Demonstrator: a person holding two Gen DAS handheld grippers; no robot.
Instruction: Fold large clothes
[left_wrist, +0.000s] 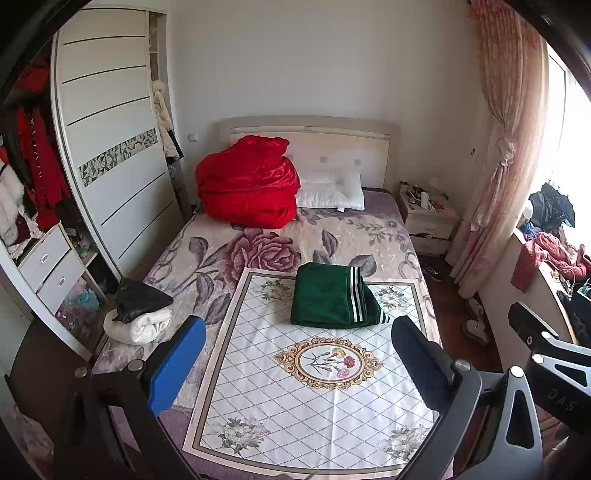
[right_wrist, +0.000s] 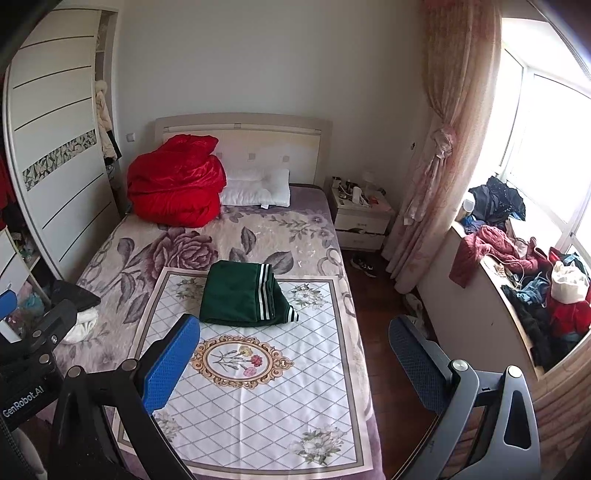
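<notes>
The small things on the nightstand (right_wrist: 360, 218) are too small to tell apart. The black bag (left_wrist: 142, 299) covers part of the white bundle (left_wrist: 138, 326). The picture's edge cuts off the wardrobe (left_wrist: 107, 147).

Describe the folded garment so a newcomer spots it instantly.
On the bed, find the white cloth with diamond lines. At its far edge lies the folded green garment, with white stripes, unlike the red quilt by the headboard.

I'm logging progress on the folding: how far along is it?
Done: the green garment lies folded in a compact stack on the white floral cloth. In hand: nothing; the left gripper and right gripper are both open and empty, away from it. Left: the clothes pile by the window looks unfolded.
</notes>
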